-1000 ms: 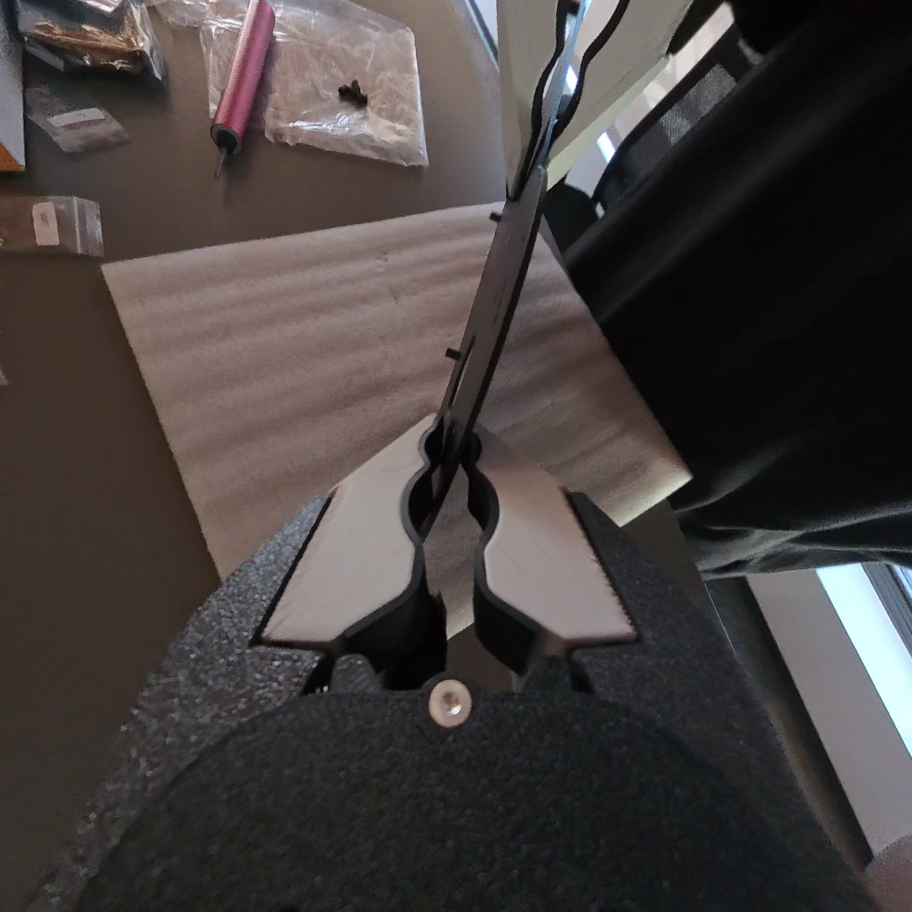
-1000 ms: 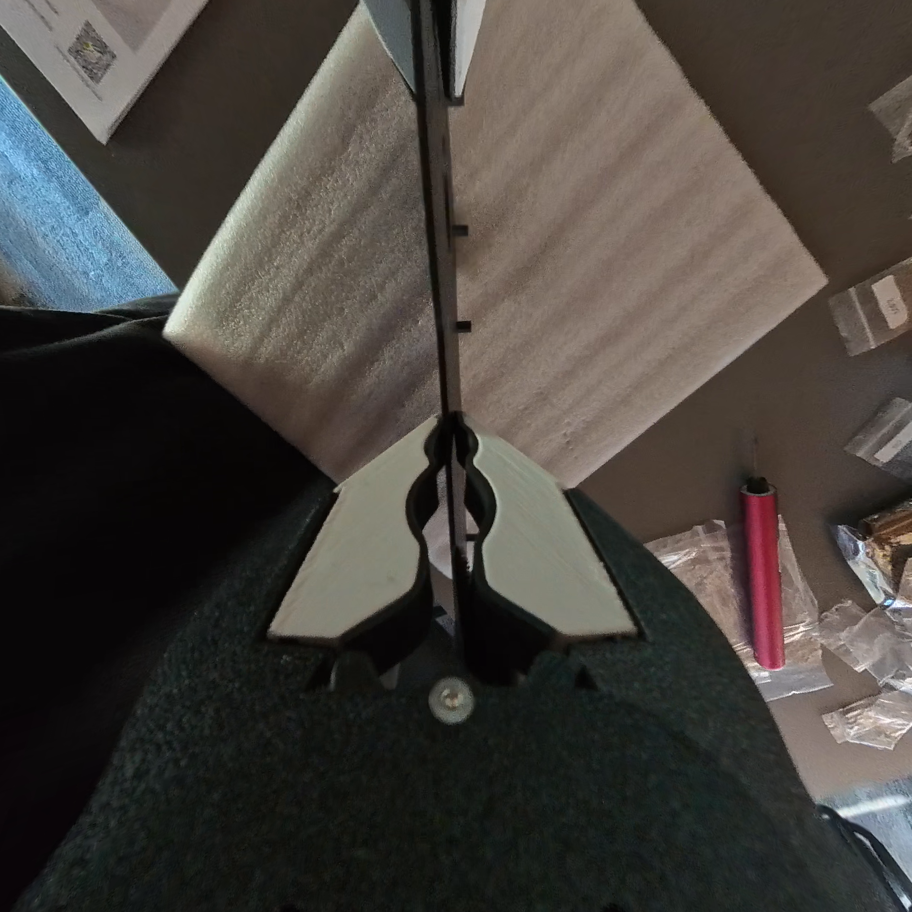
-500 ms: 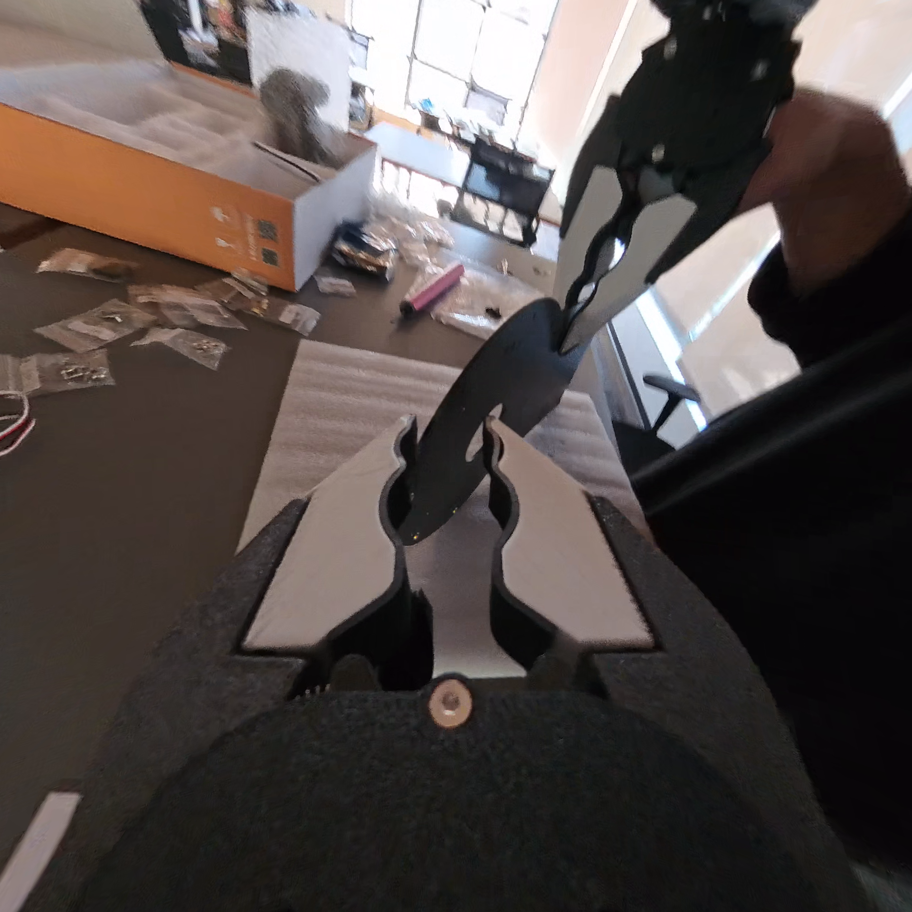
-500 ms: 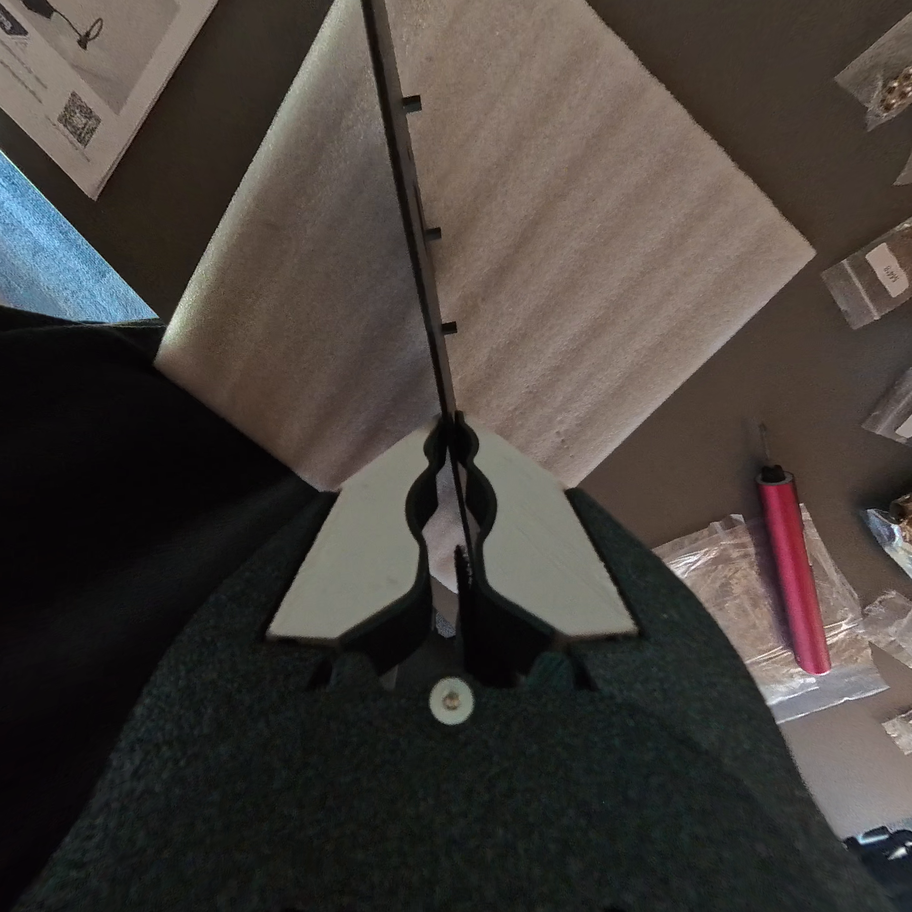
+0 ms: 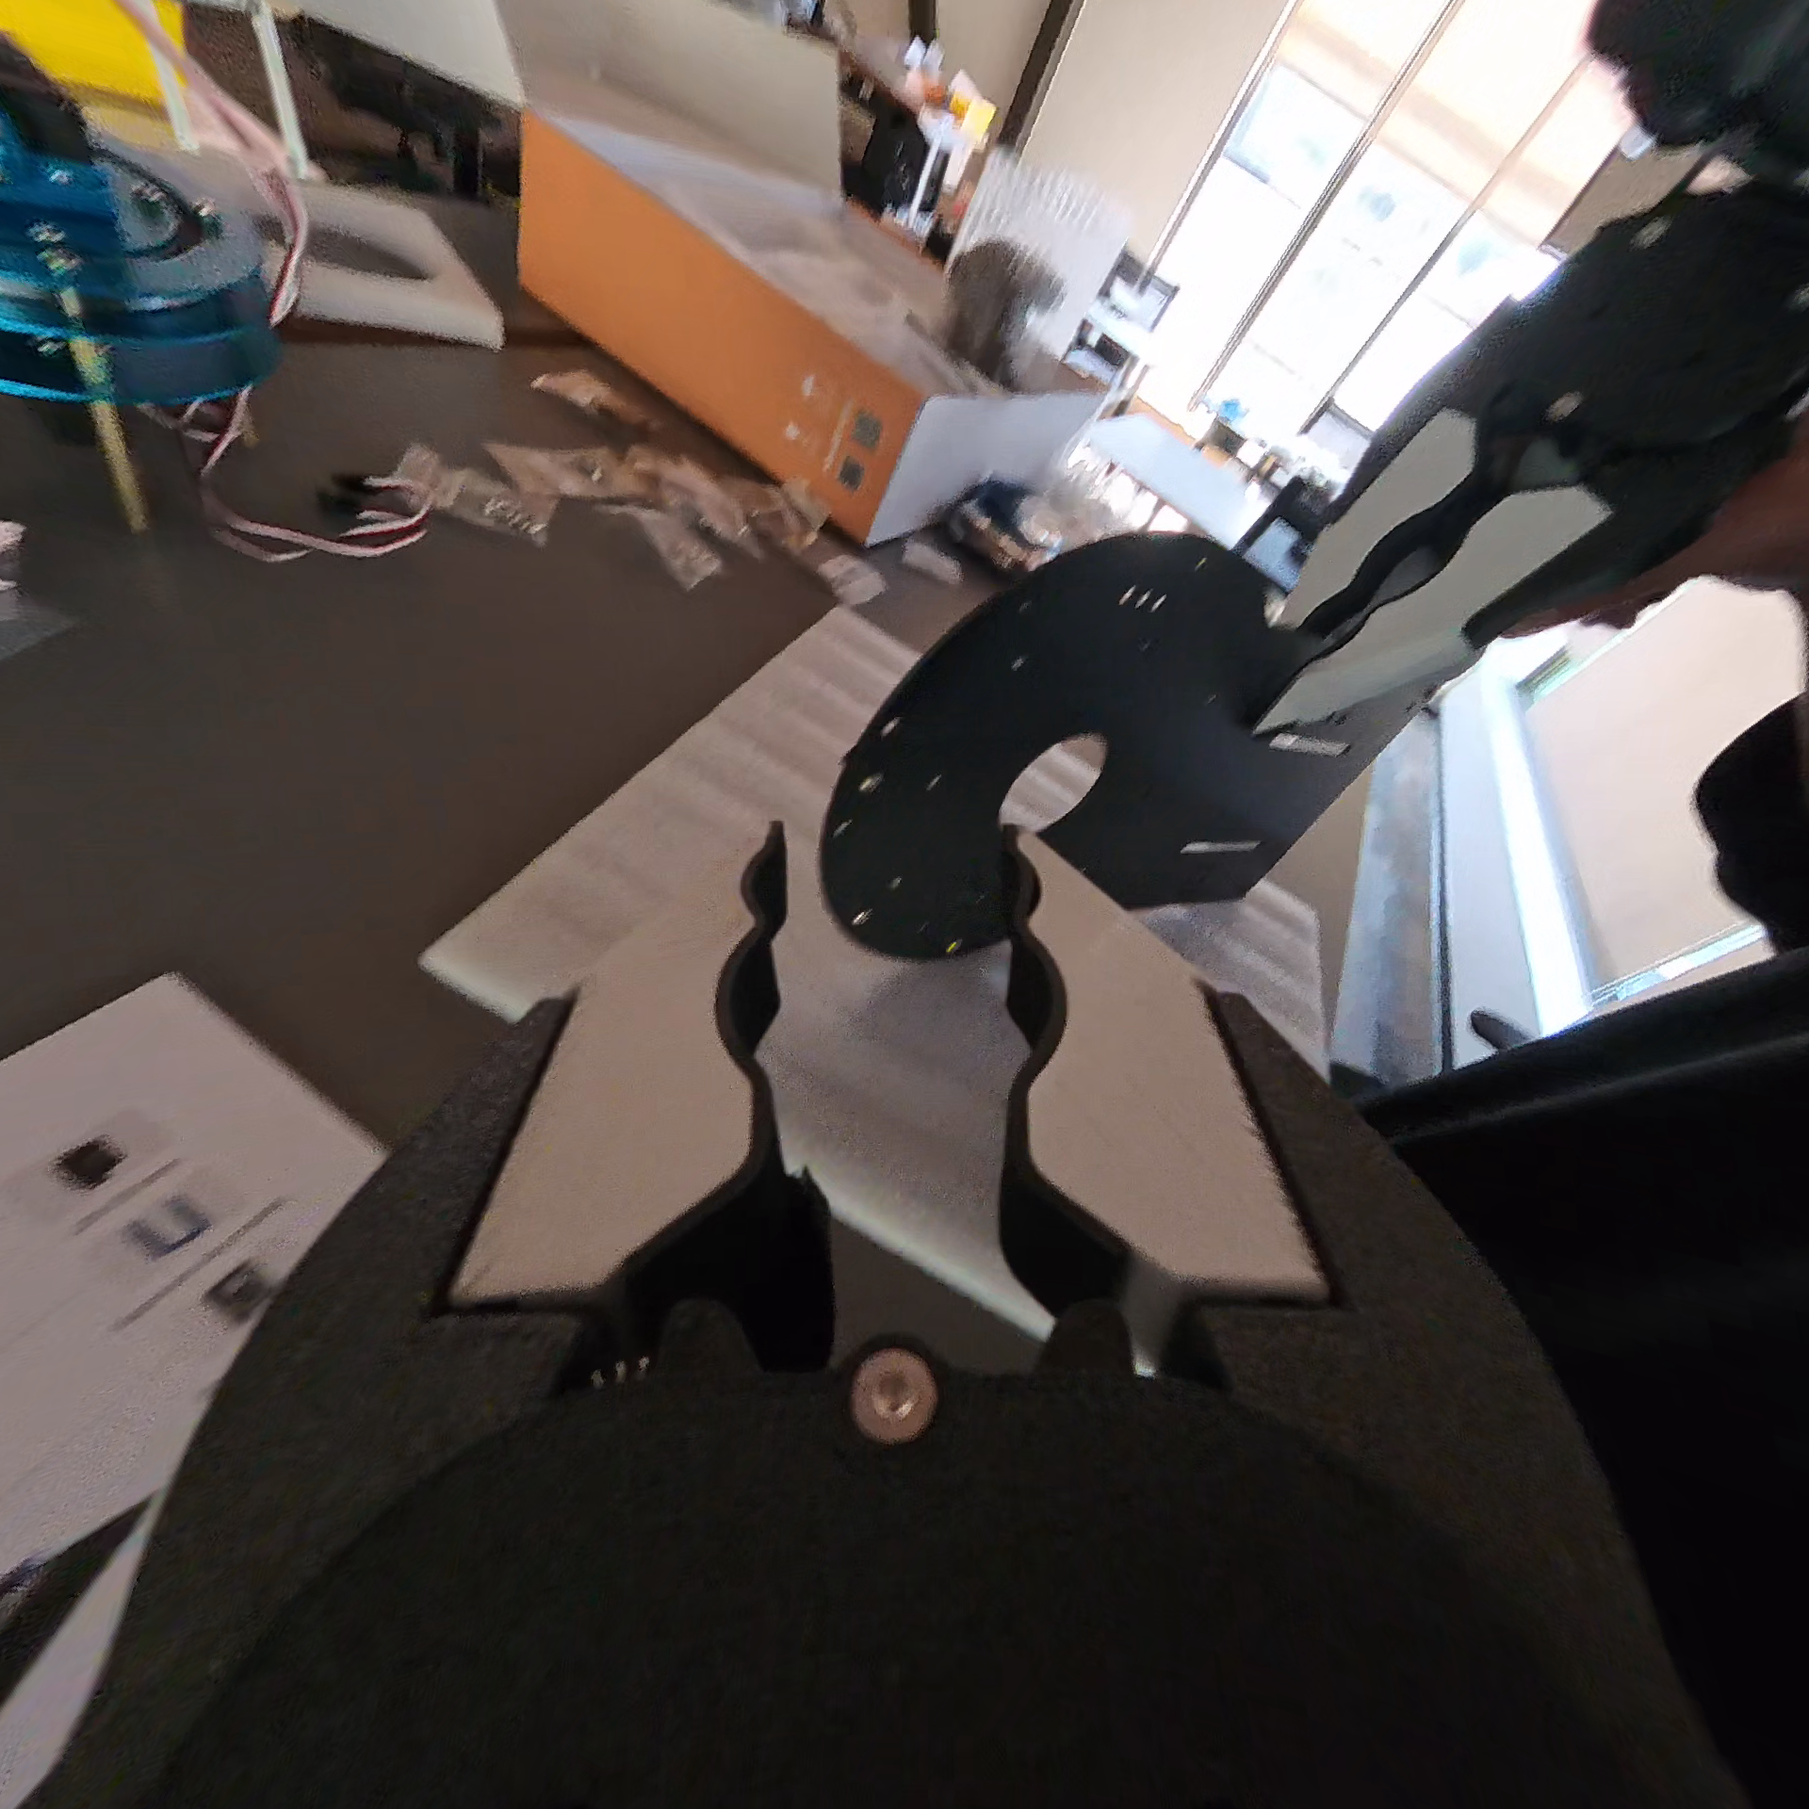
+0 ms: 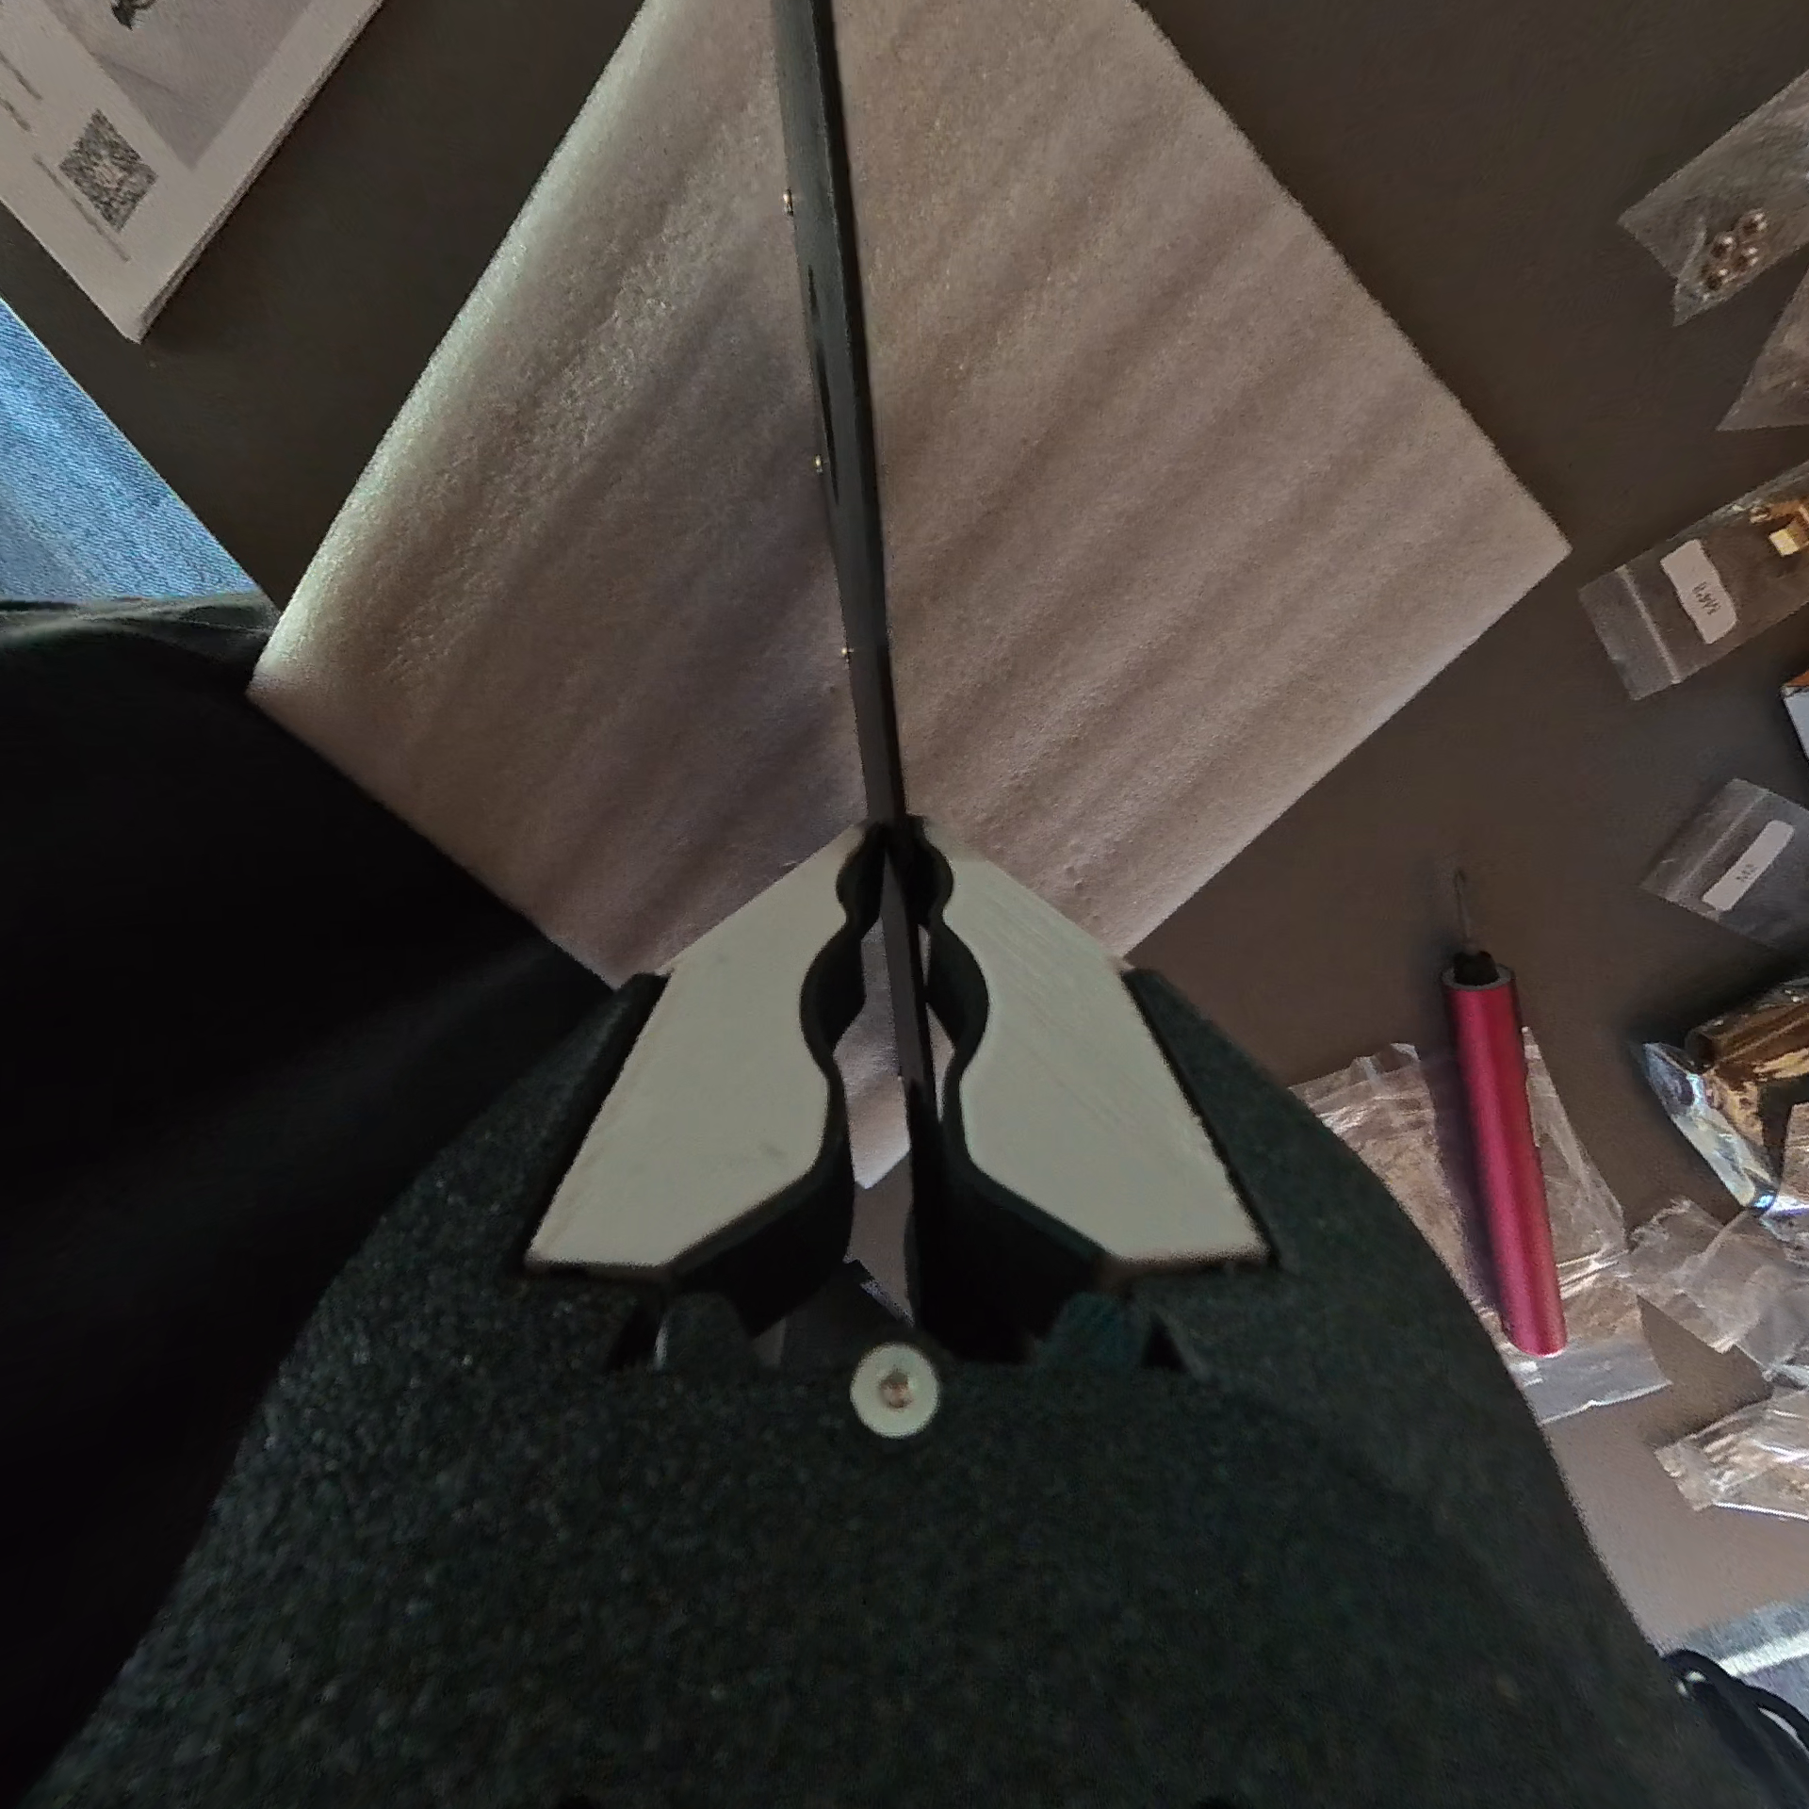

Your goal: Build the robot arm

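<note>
A flat black plate [image 5: 1057,705] with a round cutout and several small holes hangs in the air above a white foam sheet [image 5: 685,842]. My right gripper [image 6: 893,832] is shut on one edge of the plate [image 6: 842,411], which shows edge-on in the right wrist view; the same gripper also shows far right in the left wrist view [image 5: 1449,587]. My left gripper [image 5: 896,861] is open and empty, its right finger close to the plate's rounded end.
An orange and white box [image 5: 744,323], a blue round assembly with wires [image 5: 108,284], several small plastic bags [image 5: 607,499] and a printed sheet [image 5: 127,1204] lie on the dark table. A red cylindrical tool [image 6: 1498,1145] lies on a bag. A dark sleeve [image 6: 245,930] is at left. One gripper's finger ends stand about 20 cm off the other's.
My left gripper let go of the plate, opened wider and swung back to a flatter view. The right gripper kept hold of the plate and turned it.
</note>
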`<state>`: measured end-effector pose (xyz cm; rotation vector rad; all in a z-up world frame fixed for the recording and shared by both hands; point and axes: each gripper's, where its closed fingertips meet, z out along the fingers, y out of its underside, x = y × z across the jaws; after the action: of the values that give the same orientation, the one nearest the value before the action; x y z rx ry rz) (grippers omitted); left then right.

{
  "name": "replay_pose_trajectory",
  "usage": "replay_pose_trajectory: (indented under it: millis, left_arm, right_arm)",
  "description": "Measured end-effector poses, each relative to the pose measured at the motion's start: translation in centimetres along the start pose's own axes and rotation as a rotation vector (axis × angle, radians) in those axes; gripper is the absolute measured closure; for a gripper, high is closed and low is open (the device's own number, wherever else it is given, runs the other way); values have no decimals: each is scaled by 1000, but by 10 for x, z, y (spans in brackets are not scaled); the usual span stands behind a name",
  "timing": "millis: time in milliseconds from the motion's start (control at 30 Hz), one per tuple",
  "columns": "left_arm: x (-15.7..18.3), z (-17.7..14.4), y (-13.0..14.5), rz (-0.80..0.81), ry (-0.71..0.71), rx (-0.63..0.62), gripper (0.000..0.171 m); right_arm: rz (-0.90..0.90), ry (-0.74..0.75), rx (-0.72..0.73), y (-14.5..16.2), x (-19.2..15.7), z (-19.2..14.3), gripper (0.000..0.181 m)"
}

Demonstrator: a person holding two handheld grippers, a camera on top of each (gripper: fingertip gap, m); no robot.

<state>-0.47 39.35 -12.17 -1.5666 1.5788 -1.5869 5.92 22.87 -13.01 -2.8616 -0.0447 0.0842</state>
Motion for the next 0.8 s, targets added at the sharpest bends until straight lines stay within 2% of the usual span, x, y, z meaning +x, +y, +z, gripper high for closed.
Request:
replay_pose_trajectory:
  millis: [133, 200, 300, 400, 567, 800]
  left_arm:
    - [18, 20, -21, 19, 16, 103, 124]
    - [21, 30, -27, 82, -1, 88, 117]
    - [25, 42, -30, 127, 30, 44, 116]
    - [37, 52, -22, 132, 128, -27, 121]
    - [37, 61, -14, 205, 91, -69, 126]
    - [44, 48, -5, 229, 108, -87, 127]
  right_arm:
    - [19, -36, 24, 0, -4, 0, 179]
    - [21, -44, 33, 0, -5, 0, 180]
    - [6, -51, 47, 0, -7, 0, 180]
    - [-8, -65, 63, 0, -9, 0, 180]
    - [-19, -100, 54, 8, -16, 10, 173]
    - [11, -142, 100, 7, -33, 14, 166]
